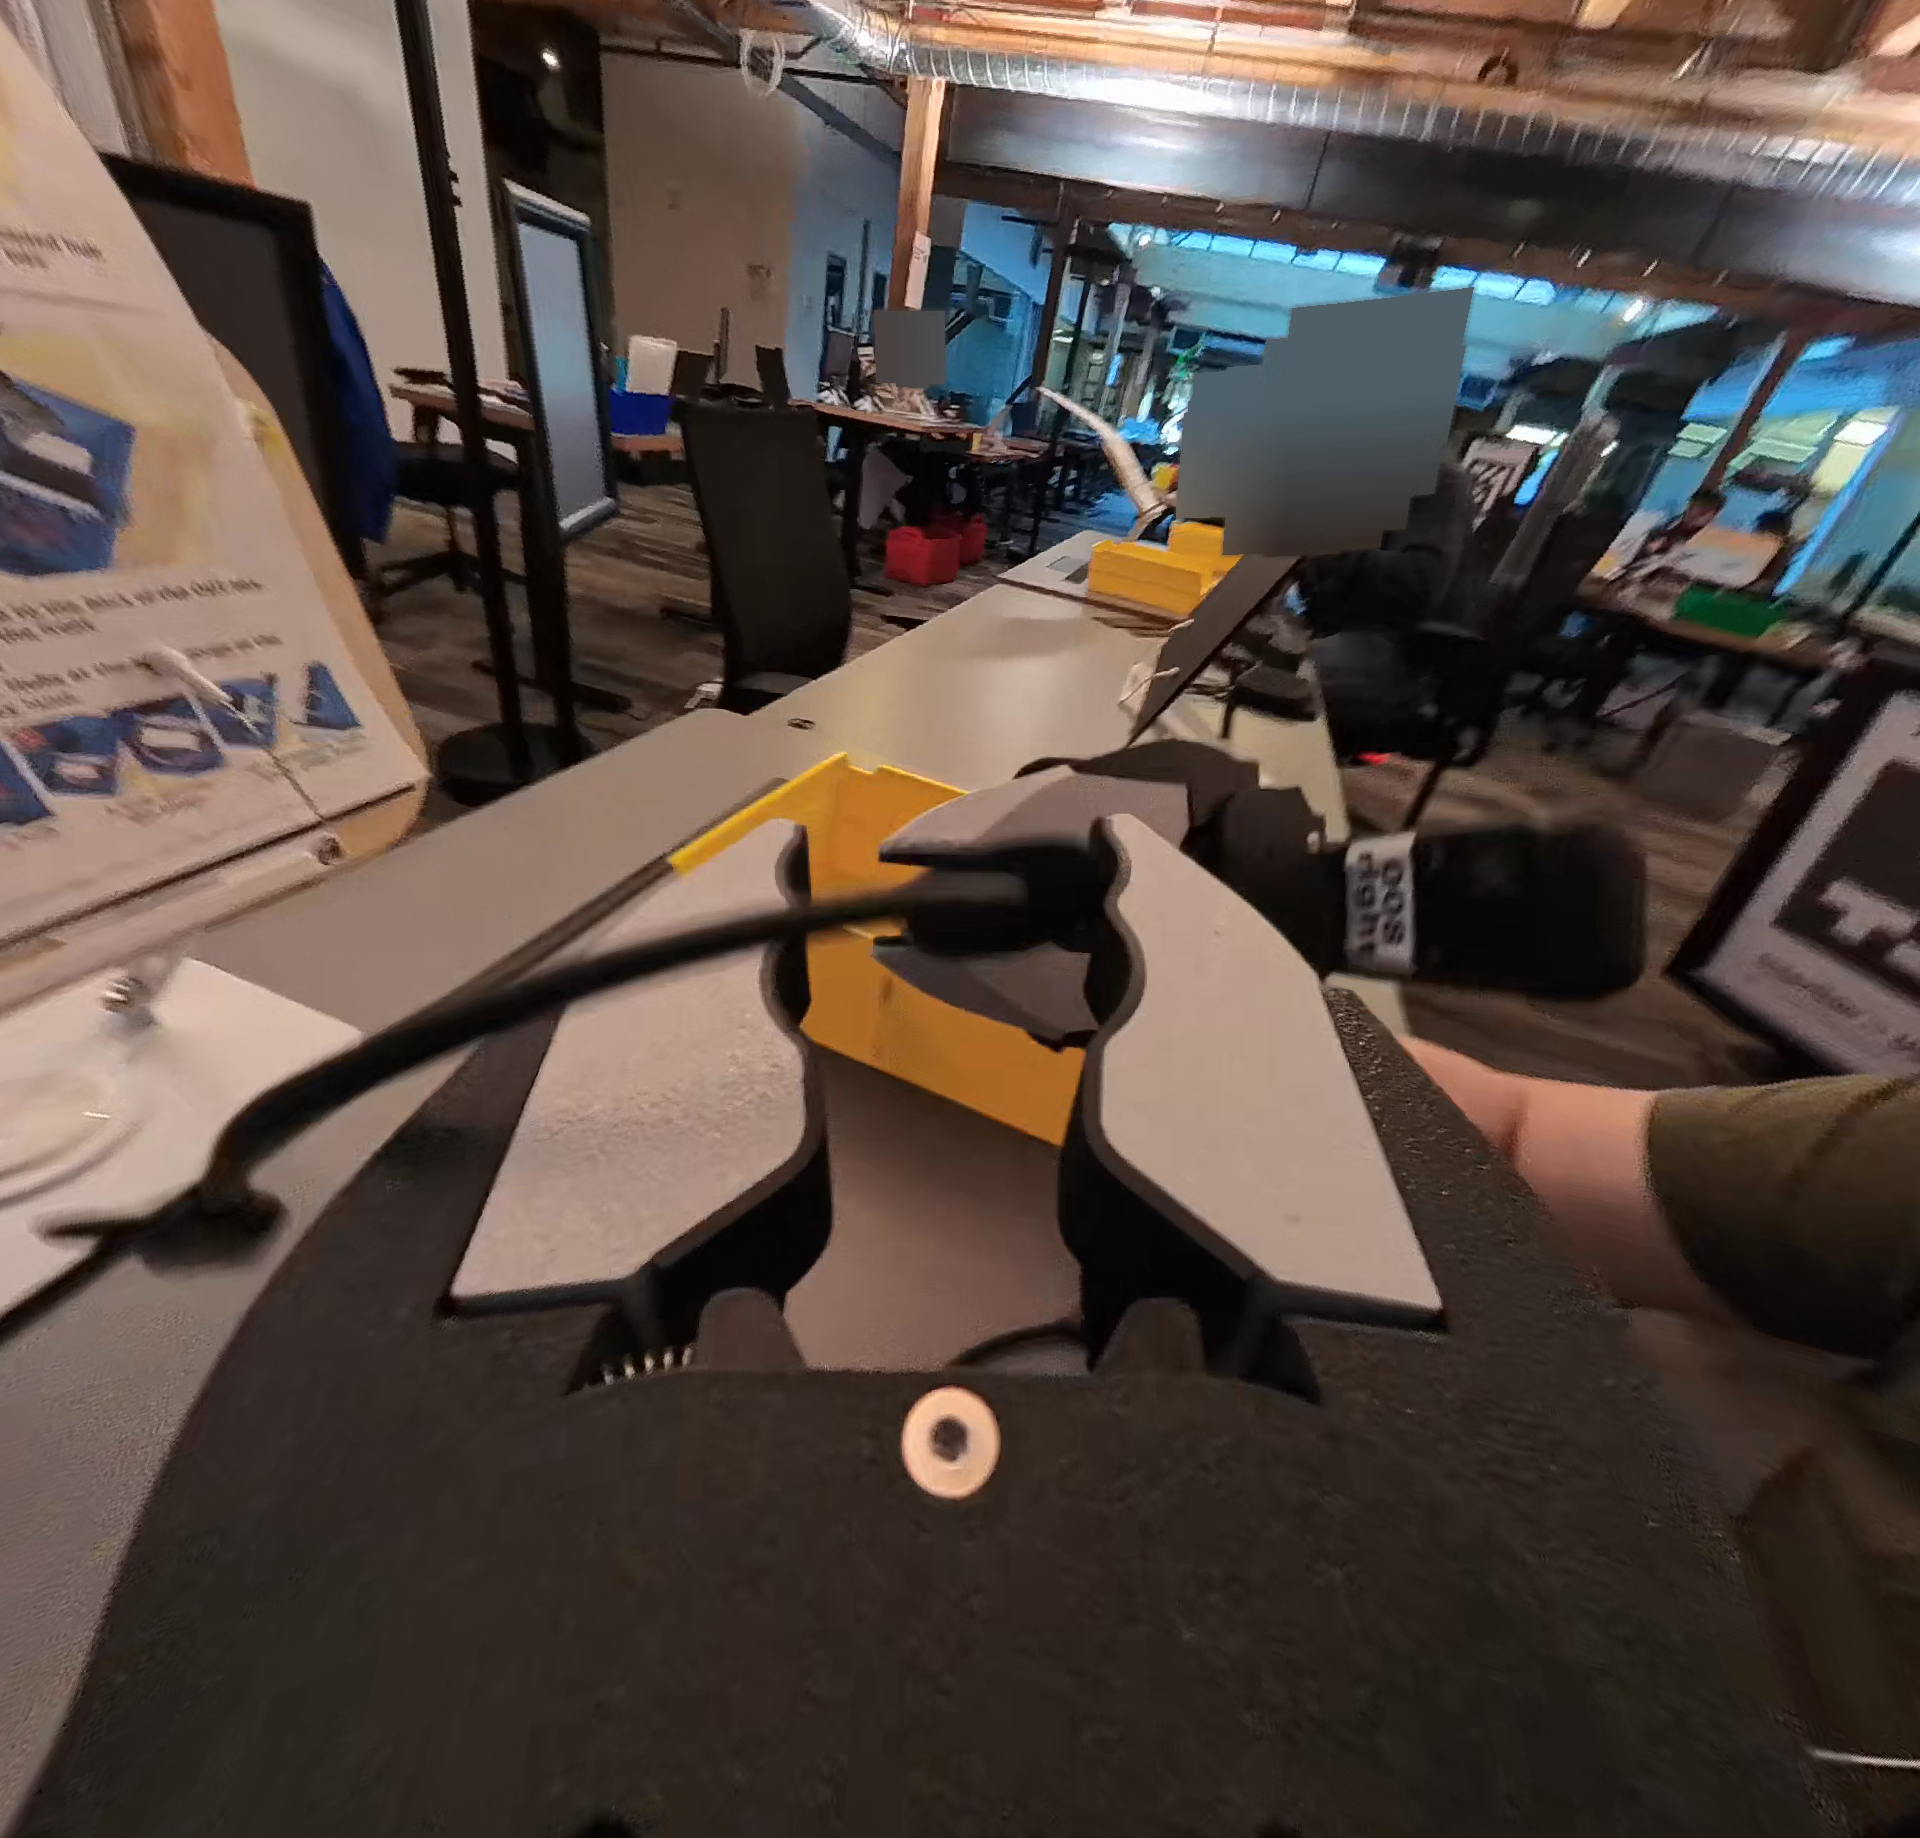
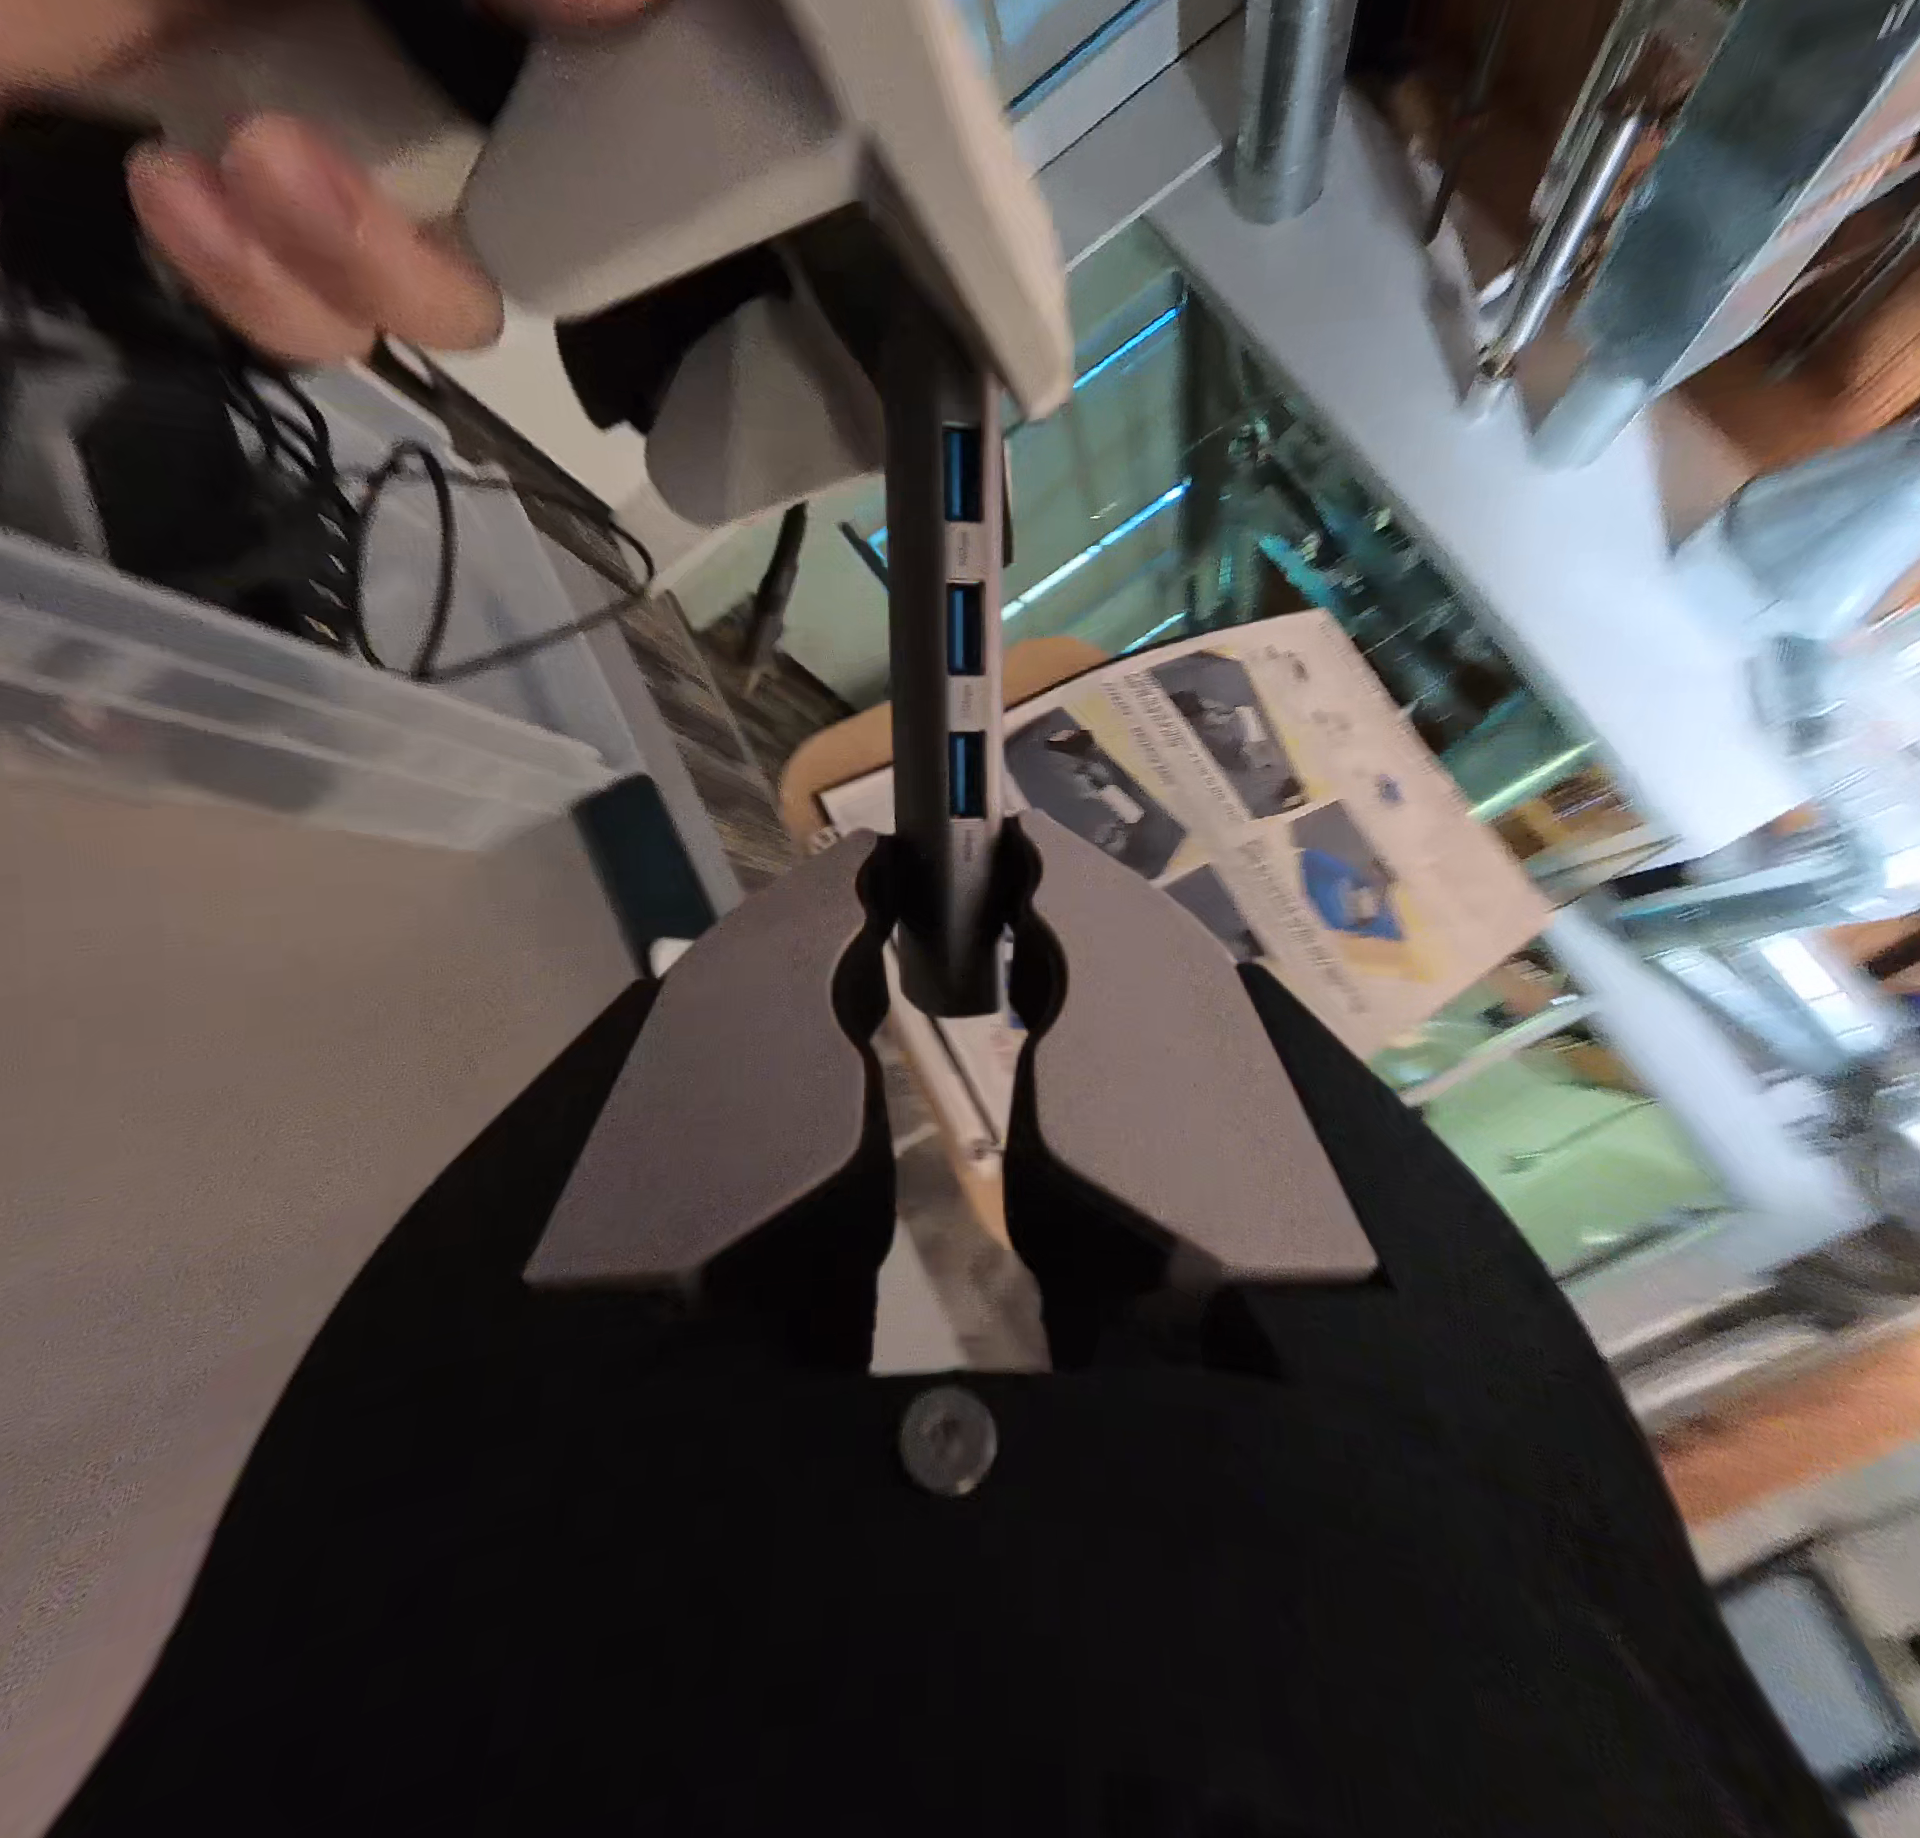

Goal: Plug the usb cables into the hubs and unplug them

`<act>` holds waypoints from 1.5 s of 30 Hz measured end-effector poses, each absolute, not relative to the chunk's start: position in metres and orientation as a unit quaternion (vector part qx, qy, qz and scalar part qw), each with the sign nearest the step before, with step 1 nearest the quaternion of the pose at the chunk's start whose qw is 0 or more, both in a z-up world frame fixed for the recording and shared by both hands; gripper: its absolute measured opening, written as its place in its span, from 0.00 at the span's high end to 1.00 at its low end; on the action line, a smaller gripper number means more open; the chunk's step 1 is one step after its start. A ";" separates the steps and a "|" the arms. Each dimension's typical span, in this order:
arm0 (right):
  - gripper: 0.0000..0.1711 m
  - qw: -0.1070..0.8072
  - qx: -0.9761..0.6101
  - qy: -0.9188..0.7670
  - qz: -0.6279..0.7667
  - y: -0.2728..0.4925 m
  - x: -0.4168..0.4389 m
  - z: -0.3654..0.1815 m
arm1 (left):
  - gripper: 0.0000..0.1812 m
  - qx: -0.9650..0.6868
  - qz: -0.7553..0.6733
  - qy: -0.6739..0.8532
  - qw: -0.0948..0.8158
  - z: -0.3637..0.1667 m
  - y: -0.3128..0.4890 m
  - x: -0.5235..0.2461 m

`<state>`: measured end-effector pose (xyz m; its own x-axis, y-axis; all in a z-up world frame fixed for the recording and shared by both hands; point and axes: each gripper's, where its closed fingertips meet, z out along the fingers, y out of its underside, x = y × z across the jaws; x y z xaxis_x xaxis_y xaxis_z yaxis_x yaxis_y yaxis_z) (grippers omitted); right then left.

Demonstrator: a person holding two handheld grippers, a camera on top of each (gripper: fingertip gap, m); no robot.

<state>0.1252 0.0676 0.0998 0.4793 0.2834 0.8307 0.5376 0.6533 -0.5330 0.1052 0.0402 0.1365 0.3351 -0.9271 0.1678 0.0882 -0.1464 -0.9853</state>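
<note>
We hold hub point(image 2: 948, 708), right hand-held gripper point(image 2: 951, 905) clamped; left hand-held gripper point(image 1: 951, 900) wide, astride cable point(image 1: 540, 978) beside hub. Next: grip plug.

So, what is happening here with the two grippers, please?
A person holds a gripper in each hand, above a grey table. The right gripper is shut on a slim grey USB hub, which shows three blue ports, all free. The left gripper is at the other end of that hub; in its own view the right gripper's fingers close on a black piece with a black cable trailing left. Whether the left gripper itself grips is unclear. A yellow bin sits behind.
</note>
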 end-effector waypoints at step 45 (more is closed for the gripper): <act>0.88 0.688 -0.275 -0.595 -0.312 0.051 0.152 0.109 | 0.81 -0.583 -0.443 0.462 0.501 0.103 0.025 0.130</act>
